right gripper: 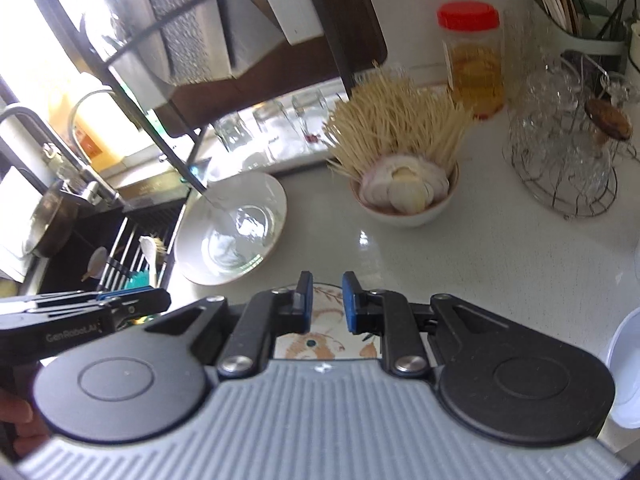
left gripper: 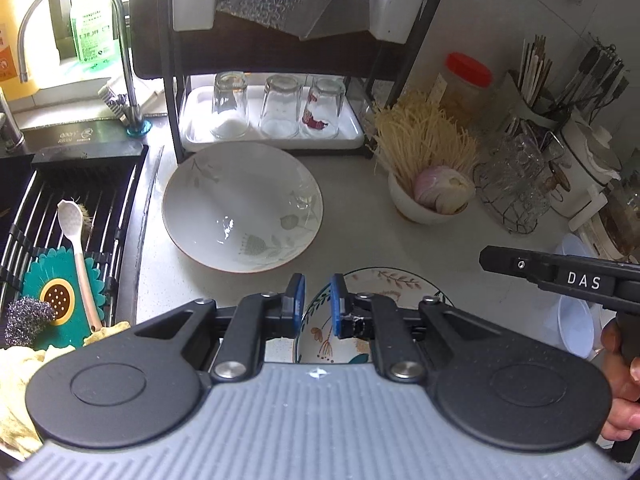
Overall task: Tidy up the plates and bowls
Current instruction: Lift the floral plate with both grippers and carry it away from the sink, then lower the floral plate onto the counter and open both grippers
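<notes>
A large white bowl with leaf prints [left gripper: 242, 208] sits on the counter in front of the rack; it also shows in the right wrist view [right gripper: 232, 228]. A smaller floral bowl [left gripper: 384, 284] lies just under my left gripper [left gripper: 317, 306], whose blue pads stand slightly apart over the bowl's near rim. The same floral bowl [right gripper: 326, 336] lies under my right gripper [right gripper: 327, 302], which is open and empty. The right gripper's body shows in the left wrist view [left gripper: 560, 276]. A white plastic bowl [left gripper: 576, 316] sits at the right.
A black rack holds a white tray with three upturned glasses [left gripper: 276, 108]. A small bowl of onion and noodles [left gripper: 430, 196], a red-lidded jar [left gripper: 466, 84] and a wire basket of glassware [left gripper: 516, 184] stand to the right. The sink rack [left gripper: 72, 216] holds a spoon and sponges.
</notes>
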Tool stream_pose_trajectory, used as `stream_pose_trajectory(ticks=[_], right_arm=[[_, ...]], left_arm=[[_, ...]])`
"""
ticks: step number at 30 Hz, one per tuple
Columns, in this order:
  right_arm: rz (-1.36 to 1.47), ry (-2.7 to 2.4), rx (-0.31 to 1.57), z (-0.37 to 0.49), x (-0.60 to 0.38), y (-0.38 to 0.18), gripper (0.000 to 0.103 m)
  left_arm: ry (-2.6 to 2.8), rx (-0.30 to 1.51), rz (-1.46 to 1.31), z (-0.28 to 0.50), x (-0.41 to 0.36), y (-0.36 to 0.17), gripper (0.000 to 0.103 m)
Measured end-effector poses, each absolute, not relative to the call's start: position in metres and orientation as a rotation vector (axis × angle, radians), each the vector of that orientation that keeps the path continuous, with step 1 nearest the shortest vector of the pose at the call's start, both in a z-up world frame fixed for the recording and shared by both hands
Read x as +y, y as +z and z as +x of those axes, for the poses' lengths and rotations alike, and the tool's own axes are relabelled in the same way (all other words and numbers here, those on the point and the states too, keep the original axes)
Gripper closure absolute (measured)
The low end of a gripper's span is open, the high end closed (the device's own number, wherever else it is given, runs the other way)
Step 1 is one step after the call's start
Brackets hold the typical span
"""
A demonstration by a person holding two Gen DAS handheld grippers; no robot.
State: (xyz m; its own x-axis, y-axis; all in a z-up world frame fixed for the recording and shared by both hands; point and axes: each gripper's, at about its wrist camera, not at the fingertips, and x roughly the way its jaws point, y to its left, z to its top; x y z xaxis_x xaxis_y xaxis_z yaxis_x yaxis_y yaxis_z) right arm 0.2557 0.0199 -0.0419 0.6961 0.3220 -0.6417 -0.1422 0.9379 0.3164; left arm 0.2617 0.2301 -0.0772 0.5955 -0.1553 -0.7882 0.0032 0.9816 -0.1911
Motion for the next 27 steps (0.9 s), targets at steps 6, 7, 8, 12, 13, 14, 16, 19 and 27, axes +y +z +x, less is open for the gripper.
stream_pose_trajectory(ticks=[6, 7, 8, 12, 13, 14, 16, 19, 27], right_arm=[[0.246, 0.289, 0.716, 0.242, 0.022, -0.025, 0.083], [0.238, 0.294, 0.709, 0.239, 0.023, -0.023, 0.083], [0.233, 0.300, 0.701, 0.236, 0.024, -0.019, 0.083], [0.219, 0.320, 0.681, 0.226, 0.029, -0.011, 0.083], [0.214, 0.323, 0.676, 0.224, 0.031, -0.009, 0.083], [0.212, 0.326, 0.672, 0.221, 0.032, -0.008, 0.083], [0.221, 0.330, 0.670, 0.217, 0.033, -0.005, 0.083], [0.216, 0.329, 0.663, 0.208, 0.038, 0.000, 0.083], [0.182, 0.312, 0.692, 0.194, 0.054, -0.004, 0.083]], left_arm=[[-0.088, 0.871, -0.186, 0.247, 0.229, -0.058, 0.089], [-0.090, 0.861, -0.191, 0.244, 0.230, -0.056, 0.089], [-0.093, 0.850, -0.199, 0.242, 0.231, -0.053, 0.089], [-0.094, 0.819, -0.235, 0.232, 0.236, -0.045, 0.089], [-0.093, 0.815, -0.241, 0.230, 0.238, -0.043, 0.089], [-0.093, 0.810, -0.246, 0.228, 0.239, -0.042, 0.089], [-0.096, 0.801, -0.244, 0.223, 0.240, -0.038, 0.089], [-0.099, 0.796, -0.246, 0.216, 0.242, -0.035, 0.089], [-0.115, 0.783, -0.254, 0.205, 0.250, -0.037, 0.089]])
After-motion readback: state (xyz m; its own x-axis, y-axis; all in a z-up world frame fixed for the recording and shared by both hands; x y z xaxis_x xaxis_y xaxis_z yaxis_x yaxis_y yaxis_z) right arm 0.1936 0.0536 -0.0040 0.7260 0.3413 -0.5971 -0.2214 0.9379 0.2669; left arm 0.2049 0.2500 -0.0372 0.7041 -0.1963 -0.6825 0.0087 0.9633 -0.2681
